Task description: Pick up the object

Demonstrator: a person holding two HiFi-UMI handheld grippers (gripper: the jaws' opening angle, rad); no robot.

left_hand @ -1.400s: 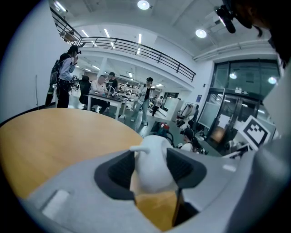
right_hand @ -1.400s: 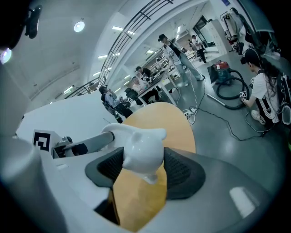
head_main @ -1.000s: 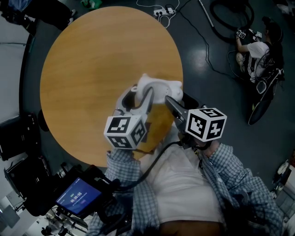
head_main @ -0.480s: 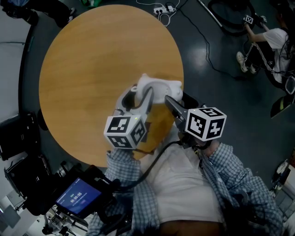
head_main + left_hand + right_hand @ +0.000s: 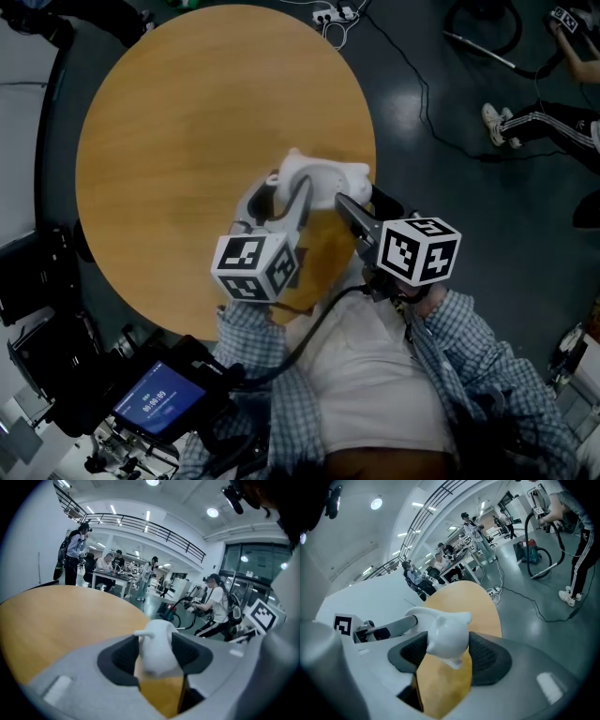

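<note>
White object (image 5: 317, 176): glossy, moulded, held in the air over the near right edge of the round wooden table (image 5: 187, 141), apart from the tabletop. In the head view its long axis lies across the frame, roughly left to right. One small nub sits at its far-left corner and a blunt lobe at its right end.

Left gripper (image 5: 155, 654): dark ribbed pads pressed on both flanks of the object, jaws set wide round it.
Right gripper (image 5: 445, 654): the same grip from the other side.

Only the right gripper view shows two ear-like points on top, one aimed right. Only the left gripper view shows a thin nub aimed left. The head view alone shows both marker cubes (image 5: 255, 267) together.
</note>
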